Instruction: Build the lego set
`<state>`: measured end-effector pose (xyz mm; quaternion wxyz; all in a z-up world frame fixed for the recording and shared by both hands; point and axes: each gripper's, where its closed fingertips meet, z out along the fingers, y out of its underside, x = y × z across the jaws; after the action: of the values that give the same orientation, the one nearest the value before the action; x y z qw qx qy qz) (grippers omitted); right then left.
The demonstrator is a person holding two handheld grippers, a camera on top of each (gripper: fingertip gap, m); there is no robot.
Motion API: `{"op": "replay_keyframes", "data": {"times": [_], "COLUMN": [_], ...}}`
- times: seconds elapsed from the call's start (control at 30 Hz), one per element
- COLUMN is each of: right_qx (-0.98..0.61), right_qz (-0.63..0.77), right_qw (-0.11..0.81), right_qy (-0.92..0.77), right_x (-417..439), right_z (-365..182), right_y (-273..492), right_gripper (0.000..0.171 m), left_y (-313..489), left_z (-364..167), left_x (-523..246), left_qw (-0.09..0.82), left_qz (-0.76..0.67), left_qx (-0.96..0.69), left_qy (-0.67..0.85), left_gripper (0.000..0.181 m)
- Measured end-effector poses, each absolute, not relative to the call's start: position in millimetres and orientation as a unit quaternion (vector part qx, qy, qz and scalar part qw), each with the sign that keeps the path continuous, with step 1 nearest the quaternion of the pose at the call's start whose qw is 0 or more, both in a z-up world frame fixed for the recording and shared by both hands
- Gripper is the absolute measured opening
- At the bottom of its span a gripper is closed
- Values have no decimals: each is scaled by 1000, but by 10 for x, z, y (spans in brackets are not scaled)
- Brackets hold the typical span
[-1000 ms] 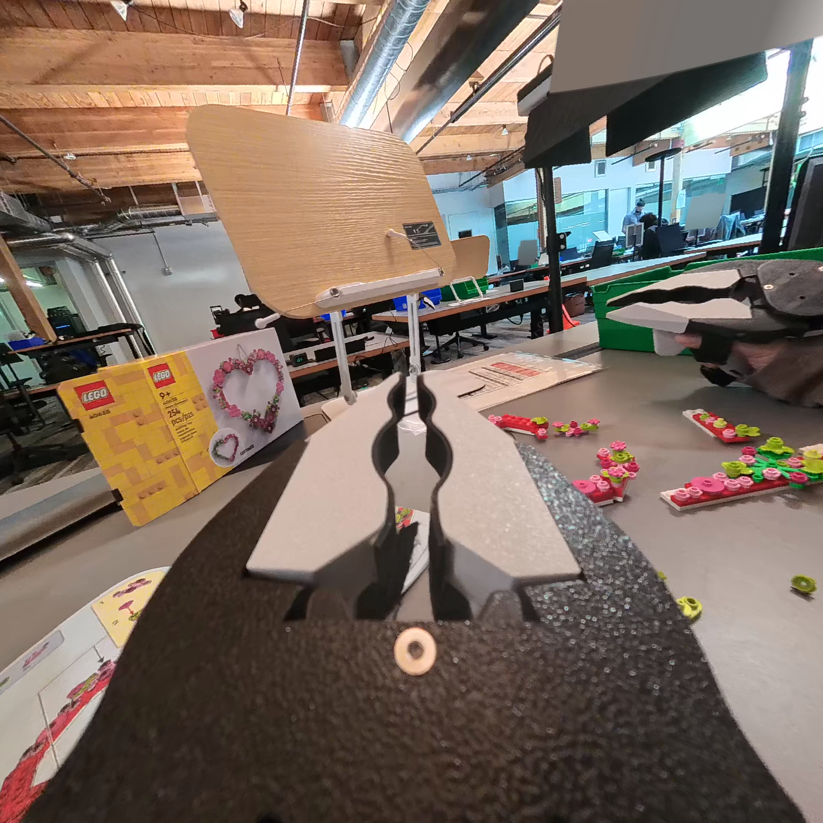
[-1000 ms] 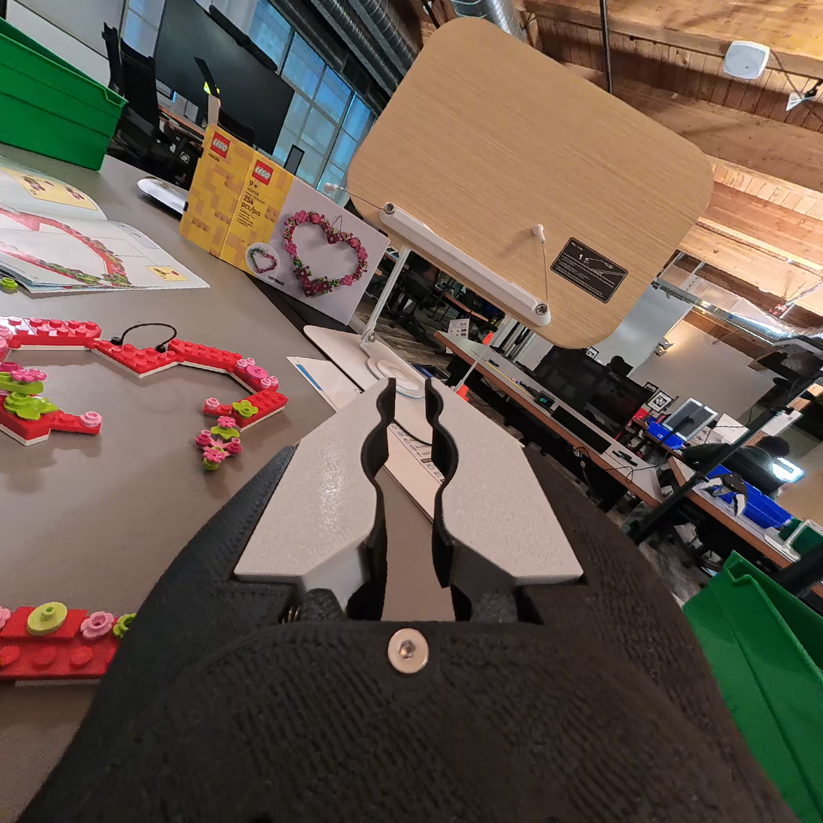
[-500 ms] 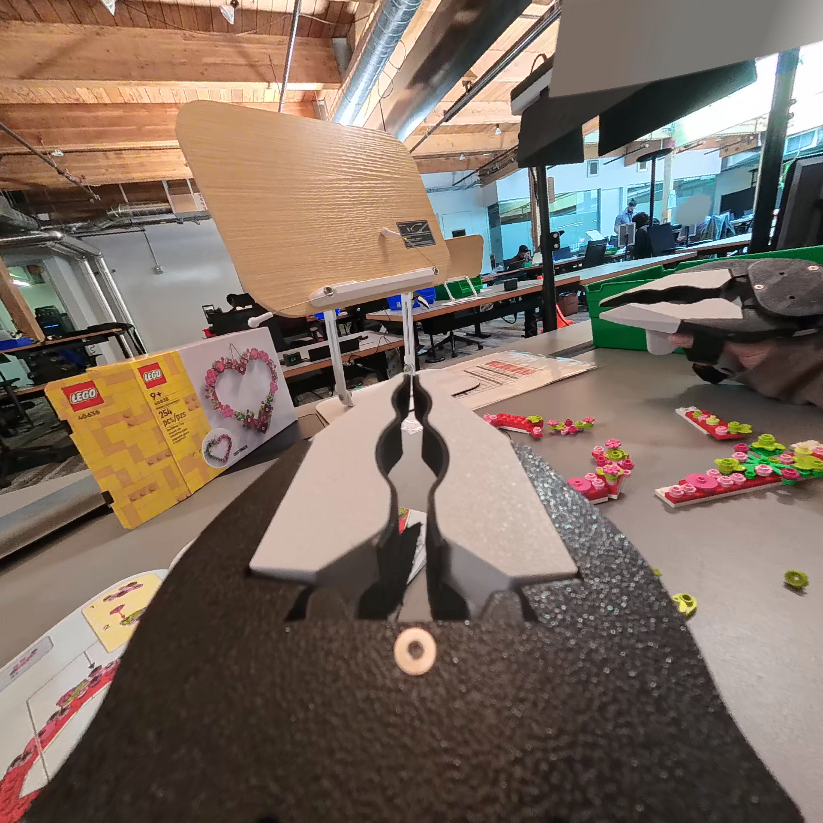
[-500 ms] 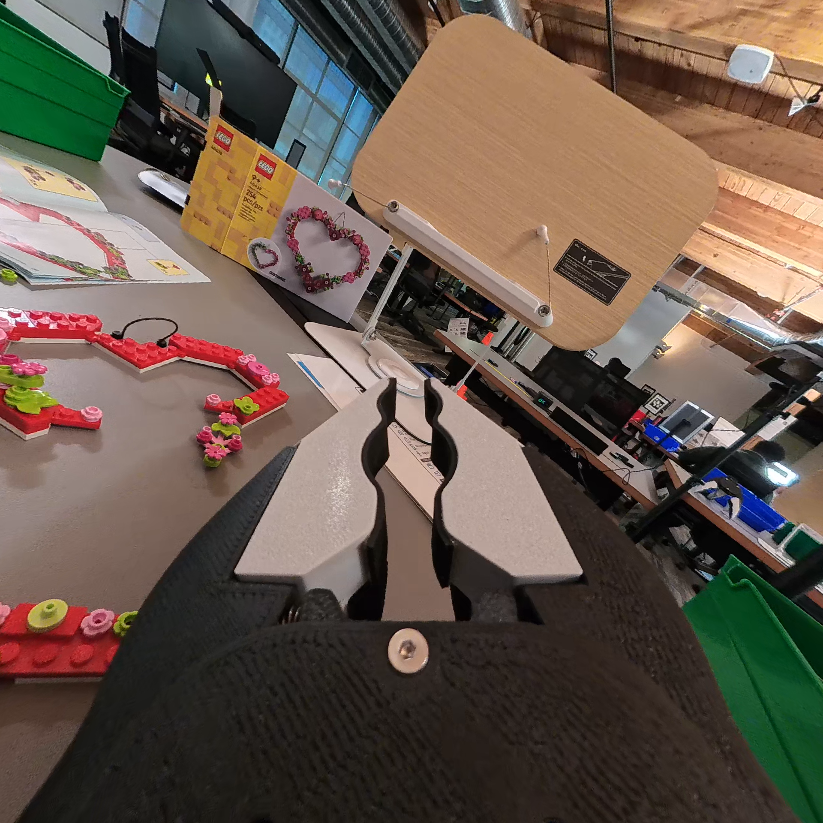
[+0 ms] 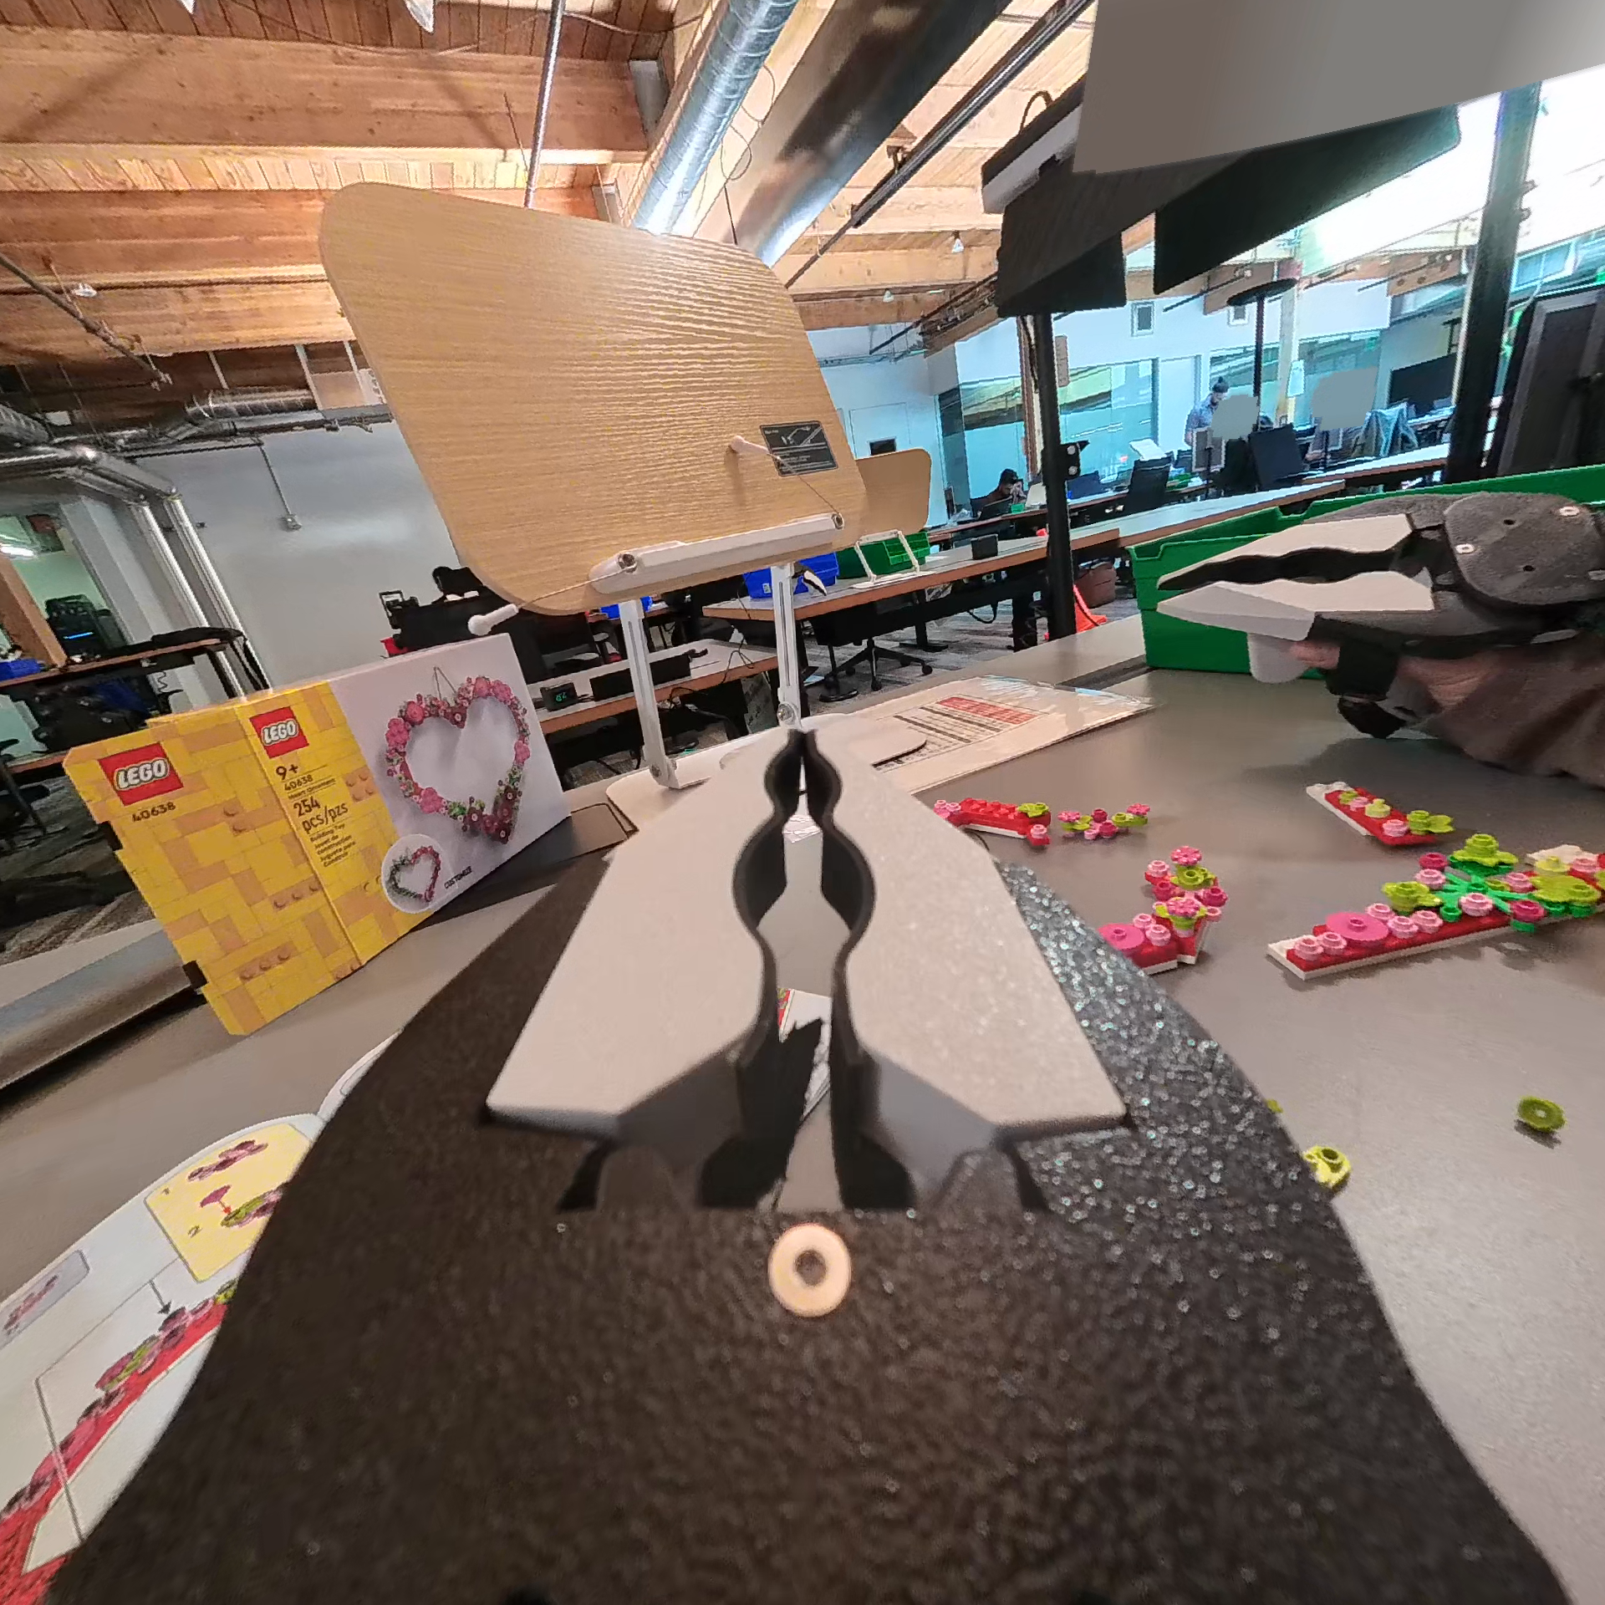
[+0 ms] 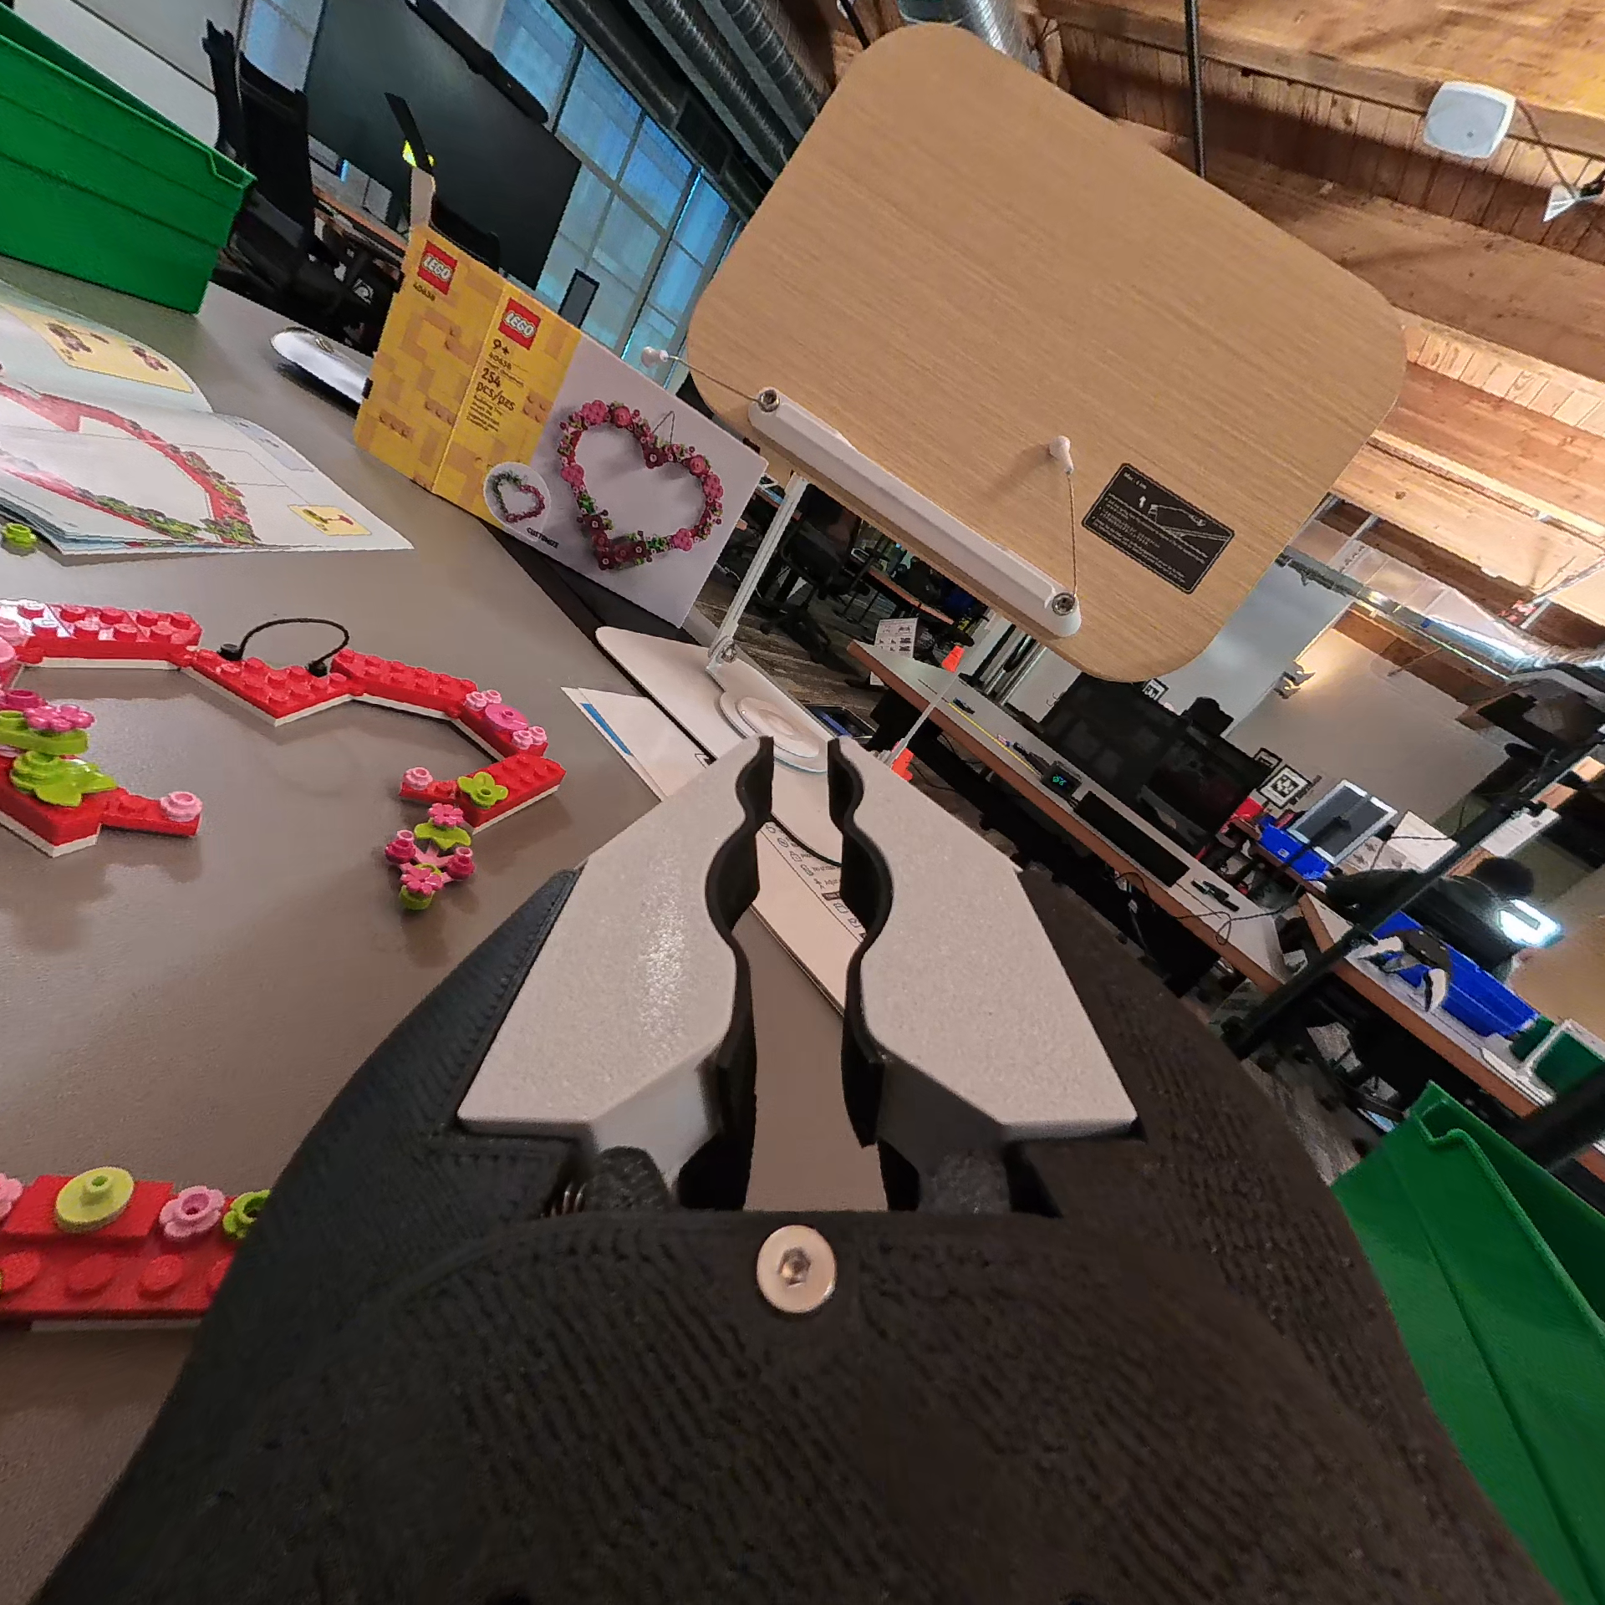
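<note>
I note the grey surface (image 6: pixel 260 999) carries everything, with a wooden book stand (image 6: pixel 1042 330) at its far edge and the yellow set box (image 5: pixel 287 834) standing beside it. The open instruction booklet (image 6: pixel 156 469) lies flat near a green bin (image 6: pixel 95 191). The lego set is in parts: a red heart-shaped frame (image 6: pixel 287 682) with a black cord loop lies to the left in the right wrist view, a separate red strip with flowers (image 6: pixel 95 1233) lies nearer, and a small flower cluster (image 6: pixel 430 855) sits loose just beside the frame's open end. My left tongs (image 5: pixel 803 751) are nearly closed at the tips and hold nothing; my right tongs (image 6: pixel 799 756) stand at a narrow gap, also empty. Both hover above the surface, apart from any piece. Risk, in my judgement: loose lime studs (image 5: pixel 1542 1114) near the edge could be swept off by a low pass, and pinching the flower cluster carelessly could pop its petals apart.
</note>
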<state>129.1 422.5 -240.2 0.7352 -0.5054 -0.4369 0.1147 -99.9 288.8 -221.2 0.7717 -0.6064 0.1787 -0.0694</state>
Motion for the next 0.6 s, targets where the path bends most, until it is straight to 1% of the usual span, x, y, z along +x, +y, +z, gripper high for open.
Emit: {"op": "replay_keyframes", "data": {"times": [0.6], "right_qx": [-504], "right_qz": [119], "right_qw": [734], "right_qy": [-440], "right_x": [1277], "right_z": [-2403], "right_y": [4209], "right_gripper": [11], "left_y": [2881], "left_z": [-2217], "left_x": [-975], "left_qw": [770], "left_qz": [-71], "left_qx": [-606], "left_qy": [185], "left_gripper": [0]}}
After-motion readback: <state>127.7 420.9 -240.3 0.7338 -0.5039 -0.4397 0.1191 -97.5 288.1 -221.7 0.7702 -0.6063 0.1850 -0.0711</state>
